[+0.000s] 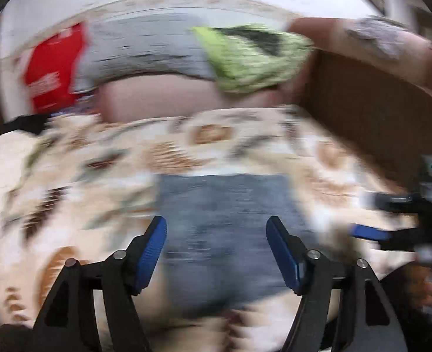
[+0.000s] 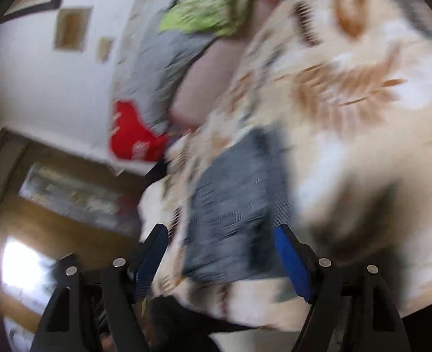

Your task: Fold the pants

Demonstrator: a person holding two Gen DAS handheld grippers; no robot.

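The blue denim pants (image 1: 227,228) lie folded into a compact rectangle on a floral bedspread (image 1: 98,161). Both views are motion-blurred. My left gripper (image 1: 216,228) is open above the pants, its blue pads (image 1: 154,249) apart and holding nothing. My right gripper (image 2: 222,240) is open too, tilted, with the pants (image 2: 230,205) in front of it between the pads (image 2: 292,261). The right gripper also shows in the left wrist view (image 1: 391,228) at the right edge.
Pillows lie at the head of the bed: a grey one (image 1: 145,50), a green patterned one (image 1: 254,55) and a red item (image 1: 52,67). A brown wooden headboard or cabinet (image 1: 368,117) stands at the right. A white wall (image 2: 54,88) is behind.
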